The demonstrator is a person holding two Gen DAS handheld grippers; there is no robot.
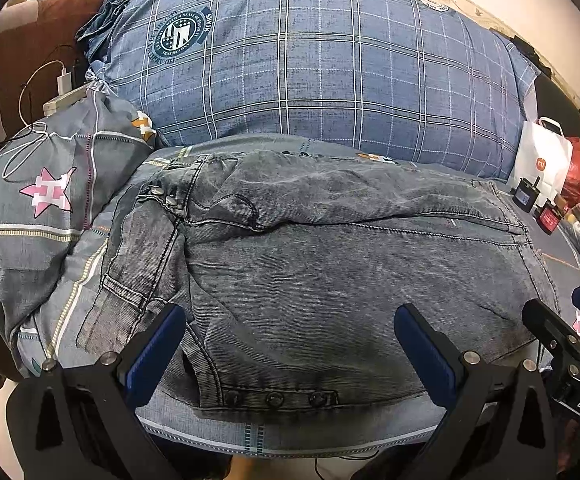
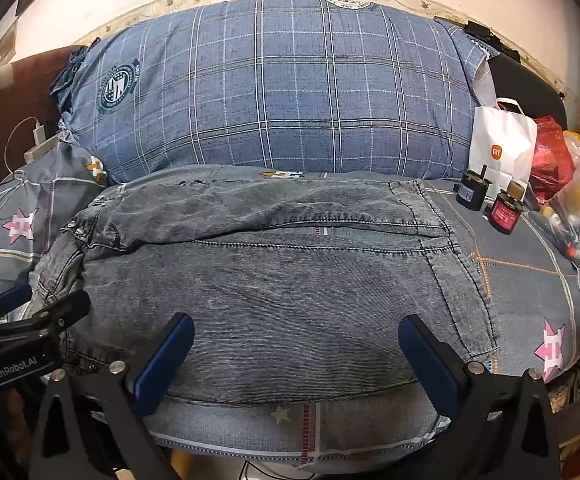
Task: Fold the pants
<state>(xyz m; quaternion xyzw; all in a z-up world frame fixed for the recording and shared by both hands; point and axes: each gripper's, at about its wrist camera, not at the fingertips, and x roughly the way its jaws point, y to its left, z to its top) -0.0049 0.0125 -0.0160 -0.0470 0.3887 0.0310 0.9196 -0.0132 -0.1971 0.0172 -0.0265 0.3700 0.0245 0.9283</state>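
Grey washed denim pants (image 1: 329, 264) lie folded in a wide flat stack on the bed, waistband and snap buttons at the left; they also show in the right wrist view (image 2: 274, 280). My left gripper (image 1: 290, 332) is open and empty, its blue-padded fingers spread over the stack's near edge, by three snaps. My right gripper (image 2: 295, 340) is open and empty above the near edge further right. Each gripper shows in the other's view, the right one at the right edge (image 1: 569, 320) and the left one at the left edge (image 2: 30, 304).
A big blue plaid pillow (image 1: 309, 64) lies behind the pants. A grey star-print pillow (image 1: 50, 200) with a charger and cable is at left. A white paper bag (image 2: 501, 148), small jars (image 2: 505, 212) and plastic bags stand at right. The bed's front edge is just below the grippers.
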